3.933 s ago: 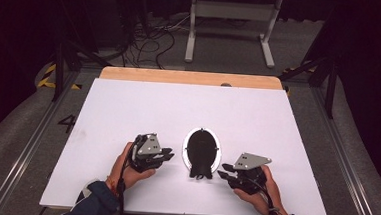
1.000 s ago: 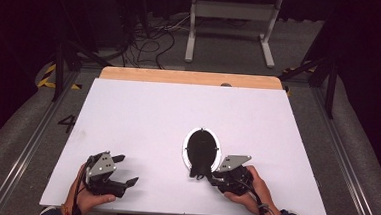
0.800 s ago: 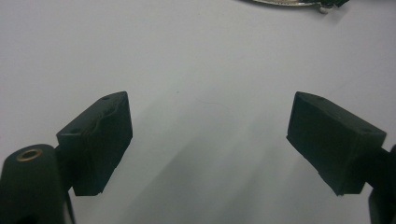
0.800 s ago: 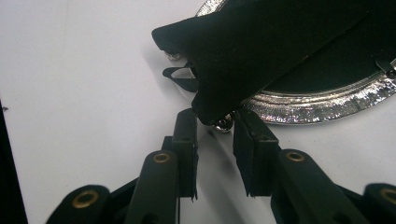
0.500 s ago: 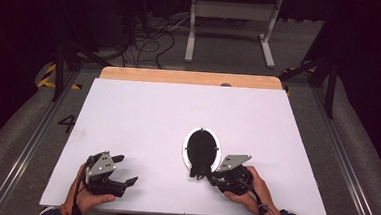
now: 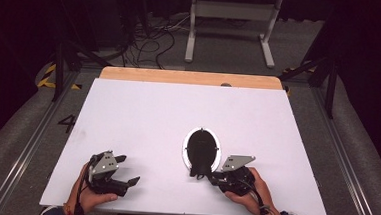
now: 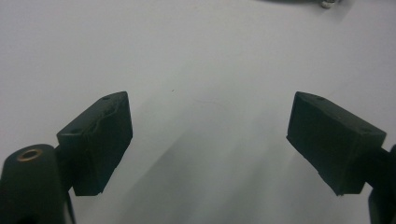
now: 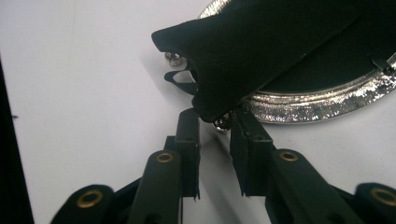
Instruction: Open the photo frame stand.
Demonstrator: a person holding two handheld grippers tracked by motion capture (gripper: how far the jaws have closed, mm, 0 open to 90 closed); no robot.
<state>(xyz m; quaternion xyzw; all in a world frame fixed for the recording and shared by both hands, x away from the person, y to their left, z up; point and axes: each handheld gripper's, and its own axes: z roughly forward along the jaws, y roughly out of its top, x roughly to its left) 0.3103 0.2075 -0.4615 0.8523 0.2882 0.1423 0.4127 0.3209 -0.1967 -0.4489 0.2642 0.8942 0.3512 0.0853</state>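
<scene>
The right gripper [image 6: 205, 175] pinches the stand flap [image 8: 233, 60] of the oval frame [image 6: 201, 148] — likely to prop it; the left gripper [image 6: 126, 179] waits near-left, jaws wide.

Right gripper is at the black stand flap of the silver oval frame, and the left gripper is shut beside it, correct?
Not quite. The left gripper is open, its jaws wide apart over bare table in the left gripper view, and far from the frame. The right gripper is at the black flap as you said.
</scene>
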